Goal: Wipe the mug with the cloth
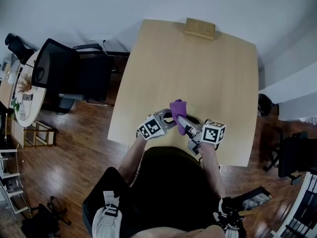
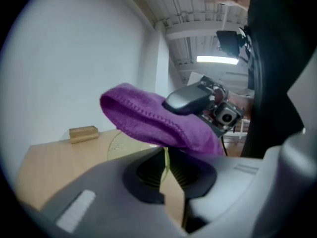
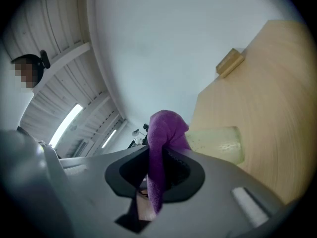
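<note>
Your mug [image 3: 220, 144] is pale, see-through yellow-green plastic or glass, faintly speckled, and it sits up off the table [image 1: 198, 73] at the 6 o'clock edge, right in front of your body. Your left gripper [image 2: 166, 172] has its jaws drawn narrow on the mug's thin wall, which shows as a yellow-green line between the pads. Your right gripper [image 3: 157, 177] is clamped on the cloth [image 2: 148, 115], a purple, nubbly towel folded into a thick roll that sticks out past the jaws and bunches at the tip. From the left gripper view the cloth lies just over the mug at 12 o'clock, with the right gripper meeting it from 2 o'clock. Whether the cloth presses on the mug, you cannot tell from any view. The two grippers are close together, tips almost touching. The table's near edge runs just under your hands at 6 o'clock, its right edge lies at 3 o'clock, and bare wood stretches toward 12 o'clock as far as the wooden block [image 1: 199, 28] at the far edge. An office chair [image 1: 69, 73] stands off the table at 9 o'clock, well apart from you
</note>
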`<state>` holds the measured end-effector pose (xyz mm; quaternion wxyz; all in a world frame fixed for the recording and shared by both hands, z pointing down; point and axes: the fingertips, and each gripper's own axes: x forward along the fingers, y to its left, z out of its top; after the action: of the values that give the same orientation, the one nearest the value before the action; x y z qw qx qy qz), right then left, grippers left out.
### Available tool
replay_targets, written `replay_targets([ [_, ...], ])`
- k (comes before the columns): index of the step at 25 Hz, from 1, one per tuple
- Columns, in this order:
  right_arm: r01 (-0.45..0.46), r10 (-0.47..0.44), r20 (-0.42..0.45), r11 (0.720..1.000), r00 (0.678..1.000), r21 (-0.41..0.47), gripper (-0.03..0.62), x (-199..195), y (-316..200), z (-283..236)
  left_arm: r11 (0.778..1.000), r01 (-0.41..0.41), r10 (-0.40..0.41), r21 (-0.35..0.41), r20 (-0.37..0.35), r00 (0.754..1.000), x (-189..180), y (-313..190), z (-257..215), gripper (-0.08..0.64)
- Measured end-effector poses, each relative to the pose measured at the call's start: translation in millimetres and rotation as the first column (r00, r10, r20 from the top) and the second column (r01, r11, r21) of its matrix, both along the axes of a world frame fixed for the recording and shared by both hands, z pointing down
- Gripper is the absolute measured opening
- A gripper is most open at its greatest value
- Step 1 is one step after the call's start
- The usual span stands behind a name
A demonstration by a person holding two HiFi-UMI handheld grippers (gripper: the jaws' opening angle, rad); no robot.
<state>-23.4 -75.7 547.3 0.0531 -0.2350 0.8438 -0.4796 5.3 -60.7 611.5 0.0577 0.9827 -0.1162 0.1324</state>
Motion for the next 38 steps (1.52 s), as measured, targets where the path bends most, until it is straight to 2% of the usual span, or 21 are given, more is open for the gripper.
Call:
replay_targets([
  [2,0.029,-0.029,0.036,1.0,0.999,0.012,0.061,-6.5,4.1,-6.7,1.0,0.003,-0.002,0.027,-0.022,1.0,-0.1,-0.6,-0.1,0.041],
  [3,0.009,-0.01,0.065,1.0,0.998,0.019,0.061,-1.9,1.4,-11.6,0.999,0.011,-0.01,0.034,-0.042,0.999,-0.9,-1.5,-1.8,0.041],
  [5,-0.106,0.103,0.115,0.994,0.988,0.02,0.061,27.8,-14.1,-17.9,0.998,0.033,-0.029,0.056,-0.072,0.997,-4.4,-3.2,-4.9,0.041],
  [8,-0.334,0.336,0.134,0.942,0.932,-0.035,0.061,95.1,-40.1,-5.4,0.994,0.046,-0.039,0.104,-0.07,0.997,-12.6,-0.4,-4.0,0.041],
  [10,-0.383,0.388,0.123,0.921,0.913,-0.066,0.061,111.5,-44.4,2.9,0.99,0.039,-0.031,0.134,-0.063,0.998,-15.8,3.5,-3.8,0.041],
  [13,-0.311,0.321,0.126,0.946,0.939,-0.094,0.061,82.7,-38.0,10.4,0.981,-0.004,0.008,0.192,-0.021,1.0,-9.0,8.3,-3.0,0.041],
  [17,-0.17,0.171,0.016,0.983,0.985,-0.069,0.061,36.3,-21.4,15.7,0.97,-0.069,0.047,0.235,0.096,0.994,3.3,11.7,10.3,0.048],
  [19,-0.04,0.041,0.016,0.999,0.999,-0.031,0.061,11.2,-9.5,4.8,0.974,-0.049,0.034,0.219,0.073,0.997,3.1,8.5,10.5,0.052],
  [21,0.053,-0.053,0.06,0.999,0.997,0.005,0.061,-7.4,0.0,-7.2,0.989,0.023,-0.022,0.146,-0.014,1.0,0.0,-1.3,2.8,0.041],
  [22,0.057,-0.059,0.086,0.998,0.995,0.025,0.061,-8.5,0.6,-12.6,0.995,0.073,-0.068,0.061,-0.085,0.994,-3.6,-9.2,-4.7,0.041],
  [23,0.029,-0.034,0.117,0.999,0.993,0.042,0.061,-2.9,-2.2,-17.0,0.991,0.12,-0.129,-0.062,-0.176,0.976,-9.7,-19.2,-15.7,0.041],
  [24,-0.03,0.022,0.157,0.998,0.987,0.049,0.061,9.2,-8.2,-19.5,0.966,0.149,-0.207,-0.213,-0.285,0.936,-19.1,-31.1,-29.4,0.041],
  [25,-0.116,0.105,0.204,0.992,0.973,0.043,0.061,27.1,-16.5,-19.8,0.919,0.146,-0.295,-0.367,-0.392,0.872,-30.9,-43.5,-44.5,0.041],
  [26,-0.218,0.205,0.249,0.976,0.946,0.027,0.061,48.6,-25.6,-18.6,0.864,0.115,-0.376,-0.489,-0.476,0.795,-43.0,-54.1,-59.1,0.041],
  [27,-0.318,0.301,0.282,0.948,0.911,0.013,0.061,70.3,-33.8,-17.9,0.825,0.08,-0.43,-0.56,-0.528,0.732,-52.8,-61.1,-71.2,0.041],
  [28,-0.399,0.376,0.298,0.917,0.877,0.017,0.061,88.6,-40.1,-20.1,0.811,0.061,-0.449,-0.582,-0.552,0.703,-58.2,-63.9,-80.2,0.041],
  [29,-0.455,0.423,0.3,0.89,0.855,0.042,0.061,101.4,-44.3,-25.7,0.816,0.057,-0.44,-0.575,-0.554,0.707,-58.9,-63.3,-86.8,0.041],
  [30,-0.486,0.445,0.294,0.87,0.846,0.082,0.061,108.5,-46.8,-34.2,0.828,0.058,-0.418,-0.558,-0.545,0.726,-56.1,-60.9,-92.2,0.041],
  [32,-0.489,0.439,0.259,0.854,0.86,0.177,0.061,107.1,-49.0,-51.7,0.843,0.044,-0.38,-0.536,-0.535,0.754,-46.5,-56.2,-101.6,0.041],
  [36,-0.347,0.355,0.04,0.875,0.934,0.336,0.061,64.6,-45.4,-52.2,0.836,0.012,-0.362,-0.549,-0.534,0.764,-29.4,-52.0,-111.7,0.042],
  [38,-0.258,0.275,0.004,0.896,0.961,0.361,0.061,40.1,-35.7,-48.8,0.829,0.014,-0.372,-0.56,-0.532,0.761,-25.2,-53.6,-113.3,0.043],
])
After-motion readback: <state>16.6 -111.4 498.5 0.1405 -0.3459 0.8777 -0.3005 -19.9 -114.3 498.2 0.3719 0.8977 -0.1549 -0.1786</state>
